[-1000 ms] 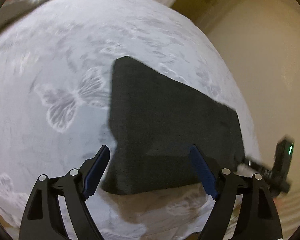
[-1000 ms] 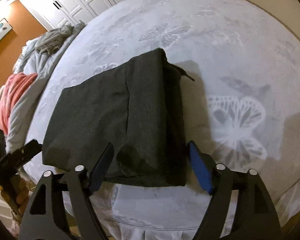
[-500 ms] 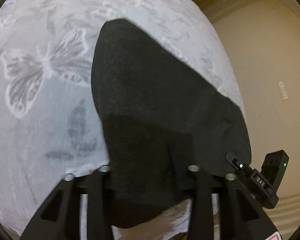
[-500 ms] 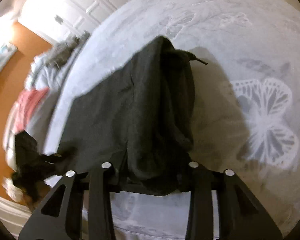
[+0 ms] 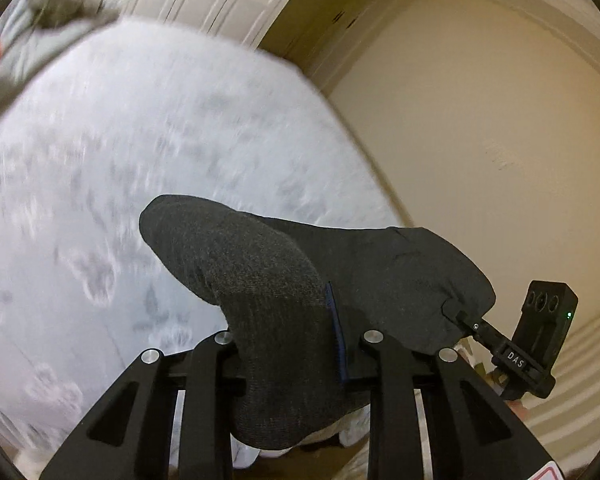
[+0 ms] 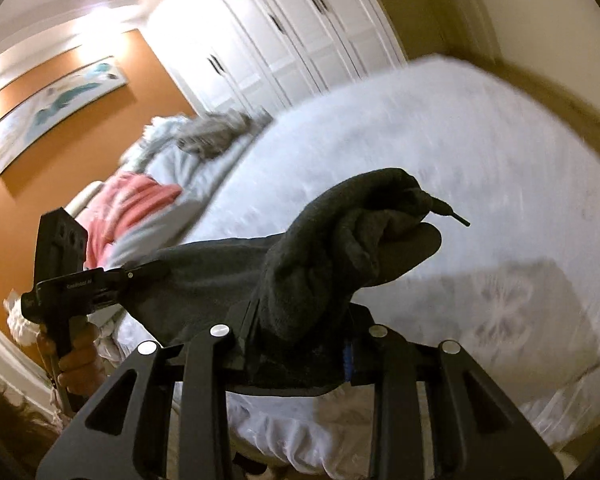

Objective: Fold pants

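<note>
The dark grey folded pants (image 5: pixel 260 280) hang lifted above the white bed (image 5: pixel 120 160), held at two corners. My left gripper (image 5: pixel 296 344) is shut on one near corner; the cloth bulges up between its fingers. My right gripper (image 6: pixel 300 340) is shut on the other corner of the pants (image 6: pixel 320 260), where the waistband bunches and a drawstring tip (image 6: pixel 456 218) sticks out. Each gripper also shows in the other's view: the right gripper (image 5: pixel 460 316) pinches the far corner, and the left gripper (image 6: pixel 120 280) does the same.
The bedspread (image 6: pixel 480 160) is white with butterfly prints. A pile of grey and pink bedding (image 6: pixel 160 184) lies at the head of the bed. White wardrobe doors (image 6: pixel 280 40) stand behind; a beige wall (image 5: pixel 480 120) is close on the far side.
Both grippers went from open over the pants' near edge to shut on its corners, then lifted the pants off the bed. Both cameras tilted upward toward the walls.
</note>
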